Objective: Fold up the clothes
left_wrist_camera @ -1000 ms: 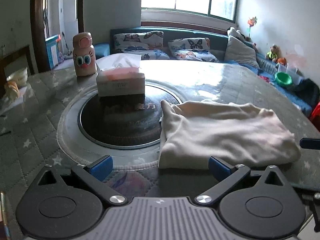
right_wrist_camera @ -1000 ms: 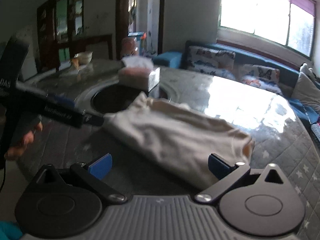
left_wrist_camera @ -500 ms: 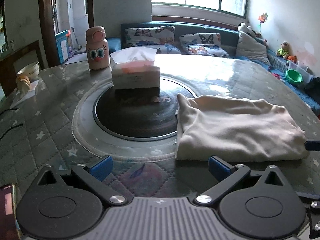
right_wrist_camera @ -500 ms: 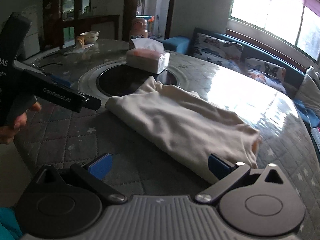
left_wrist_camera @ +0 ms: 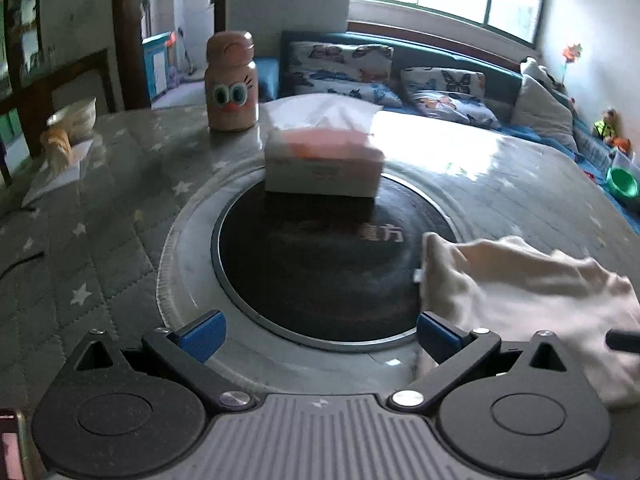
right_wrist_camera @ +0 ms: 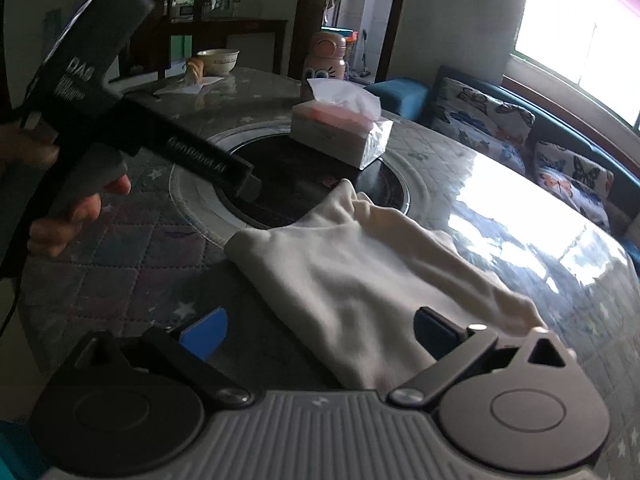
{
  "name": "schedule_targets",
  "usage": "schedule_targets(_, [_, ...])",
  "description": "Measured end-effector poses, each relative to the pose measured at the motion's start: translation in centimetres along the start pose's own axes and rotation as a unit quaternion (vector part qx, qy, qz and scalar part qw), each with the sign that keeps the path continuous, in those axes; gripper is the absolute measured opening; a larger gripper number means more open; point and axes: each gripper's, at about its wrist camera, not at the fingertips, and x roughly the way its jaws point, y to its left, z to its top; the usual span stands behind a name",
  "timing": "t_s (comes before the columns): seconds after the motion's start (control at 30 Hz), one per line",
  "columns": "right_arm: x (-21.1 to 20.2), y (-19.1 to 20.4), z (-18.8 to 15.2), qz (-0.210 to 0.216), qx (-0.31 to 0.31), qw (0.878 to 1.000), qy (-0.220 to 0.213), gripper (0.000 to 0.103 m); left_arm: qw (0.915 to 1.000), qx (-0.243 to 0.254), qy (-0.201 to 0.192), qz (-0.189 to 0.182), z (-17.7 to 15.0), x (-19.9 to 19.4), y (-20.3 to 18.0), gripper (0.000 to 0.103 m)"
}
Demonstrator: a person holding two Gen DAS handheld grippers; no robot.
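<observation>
A cream folded garment (right_wrist_camera: 360,276) lies flat on the round table, its far corner over the dark turntable rim. In the left wrist view the garment (left_wrist_camera: 532,296) is at the right. My left gripper (left_wrist_camera: 318,332) is open and empty, over the turntable edge, left of the garment. It also shows from the side in the right wrist view (right_wrist_camera: 248,184), held by a hand. My right gripper (right_wrist_camera: 316,332) is open and empty, just above the garment's near end.
A tissue box (left_wrist_camera: 324,164) stands on the black turntable (left_wrist_camera: 316,264). A pink owl-face bottle (left_wrist_camera: 231,84) stands behind it. A bowl (right_wrist_camera: 218,60) and paper lie at the table's far left. A sofa with butterfly cushions (left_wrist_camera: 444,88) runs behind the table.
My left gripper has swung left, so the garment has slid to the right of its view. My right gripper has moved in closer over the garment's near end. Both stay open.
</observation>
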Motion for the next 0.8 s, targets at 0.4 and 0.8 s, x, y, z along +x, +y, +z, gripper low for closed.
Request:
schedule_targets(0.4, [3.9, 3.2, 2.2, 0.011, -0.075, 0.997, 0.025, 0.036, 0.9989, -0.003, 0.020, -0.043, 1.1, 1.2, 0.3, 0.103])
schedule_targets(0.8, [1.4, -2.6, 1.7, 0.122, 0.062, 0.990, -0.037, 0.005, 0.9903, -0.073, 0.062, -0.100, 0.9, 0.5, -1.1, 0.103])
